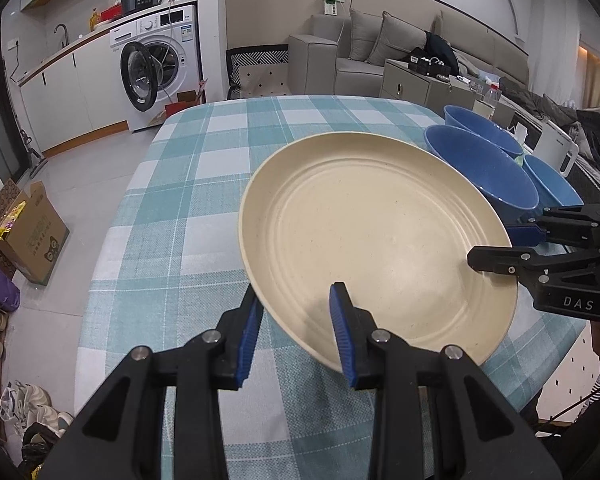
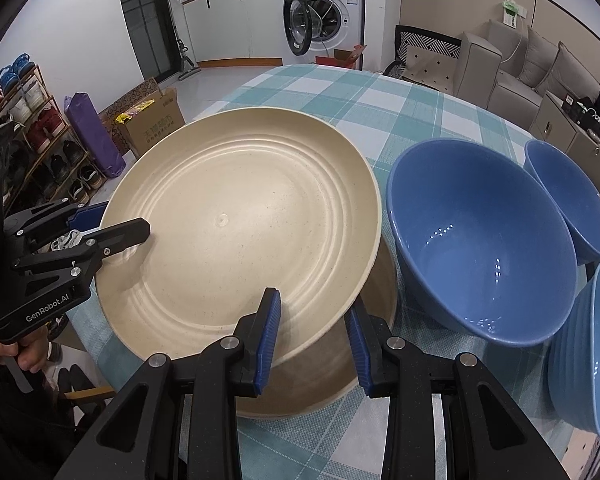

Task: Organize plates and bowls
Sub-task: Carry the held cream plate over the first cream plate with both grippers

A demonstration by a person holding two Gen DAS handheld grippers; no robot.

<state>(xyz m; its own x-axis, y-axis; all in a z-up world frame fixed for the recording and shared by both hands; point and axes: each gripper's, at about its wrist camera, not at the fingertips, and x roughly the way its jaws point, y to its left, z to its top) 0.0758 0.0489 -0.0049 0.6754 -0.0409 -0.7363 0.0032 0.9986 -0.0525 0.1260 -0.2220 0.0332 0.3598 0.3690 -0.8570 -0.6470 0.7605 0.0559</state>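
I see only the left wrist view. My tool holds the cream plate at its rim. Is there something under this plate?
Observer: Yes. The right wrist view shows a second plate lying on the tablecloth beneath the cream plate.
Operator: Does the right tool grip the rim properly?
Observer: From its own camera, its fingers straddle the near rim, one above the plate and one below.

Beyond the checked tablecloth point(image 1: 188, 200) — washing machine point(image 1: 160, 60) with door open, grey sofa point(image 1: 380, 44), cardboard box point(image 1: 30, 232) on the floor, shoe rack point(image 2: 32, 136), possibly 1 purple bag point(image 2: 94, 136) beside it.
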